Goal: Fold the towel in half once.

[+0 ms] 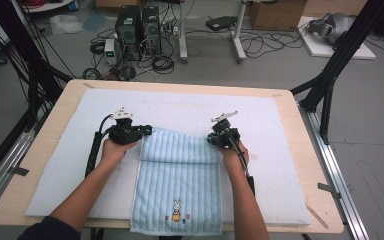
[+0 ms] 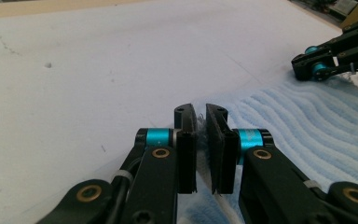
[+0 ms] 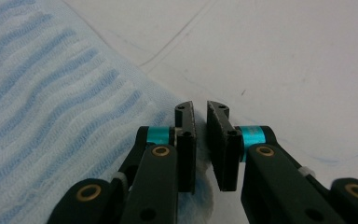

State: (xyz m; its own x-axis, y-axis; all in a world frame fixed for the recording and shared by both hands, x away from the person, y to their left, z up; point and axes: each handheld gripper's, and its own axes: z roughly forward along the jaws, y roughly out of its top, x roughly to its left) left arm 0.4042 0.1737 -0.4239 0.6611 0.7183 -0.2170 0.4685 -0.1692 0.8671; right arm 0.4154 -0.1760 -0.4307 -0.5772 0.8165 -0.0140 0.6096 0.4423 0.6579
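Observation:
A light blue striped towel (image 1: 180,185) with a small rabbit stitched near its front hem lies on the white mat (image 1: 260,125), its far part folded over toward me. My left gripper (image 1: 147,131) is at the fold's far left corner, jaws shut on the towel edge (image 2: 307,126), with fibres showing between the pads (image 2: 201,114). My right gripper (image 1: 212,140) is at the far right corner. Its jaws (image 3: 200,112) stand nearly together over the towel's corner (image 3: 51,93), pinching the cloth. In the left gripper view the right gripper (image 2: 314,65) rests on the towel's far side.
The mat covers a wooden table (image 1: 305,150); the towel's front hem hangs over the near edge. Bare mat lies left, right and beyond the towel. Black frame posts (image 1: 330,80) stand beside the table, with computers (image 1: 137,30) and cables on the floor behind.

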